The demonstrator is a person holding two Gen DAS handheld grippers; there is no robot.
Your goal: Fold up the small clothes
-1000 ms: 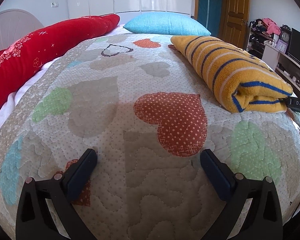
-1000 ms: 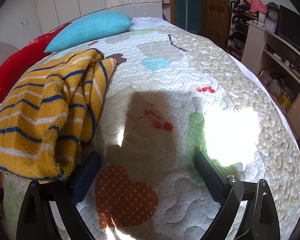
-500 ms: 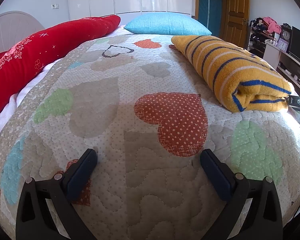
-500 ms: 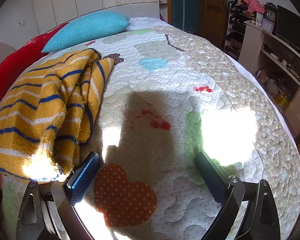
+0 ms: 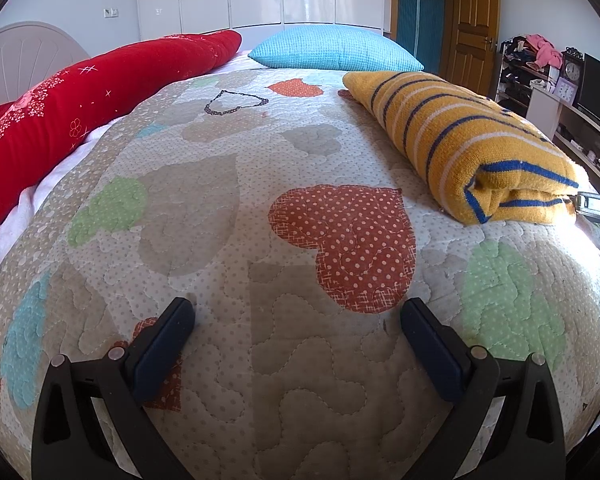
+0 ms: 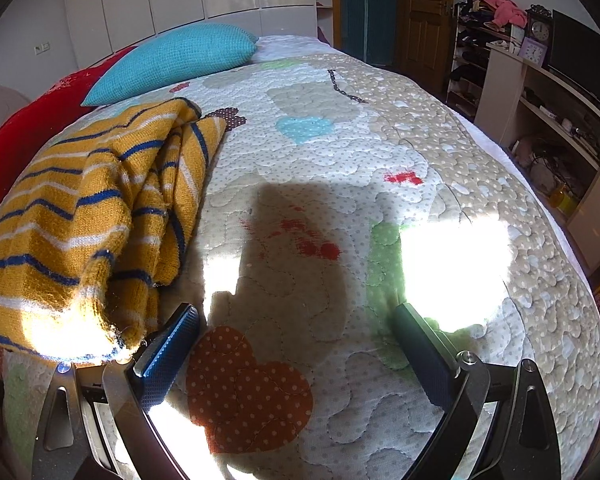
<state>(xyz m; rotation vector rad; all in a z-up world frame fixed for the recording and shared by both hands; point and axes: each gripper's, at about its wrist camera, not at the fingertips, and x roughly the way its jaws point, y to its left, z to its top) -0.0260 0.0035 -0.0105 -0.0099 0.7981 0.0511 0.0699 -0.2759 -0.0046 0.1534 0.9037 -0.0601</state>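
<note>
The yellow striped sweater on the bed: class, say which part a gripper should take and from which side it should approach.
Take the yellow striped sweater at its loose near hem corner, coming low from the right with the right gripper, whose jaws stand open just beside it. That corner is a thin free edge; the left side is a thick fold.

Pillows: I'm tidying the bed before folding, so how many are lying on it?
2. A long red pillow lies along the bed's left edge, and a blue pillow sits at the far end, behind the striped sweater. Others may be hidden out of view.
</note>
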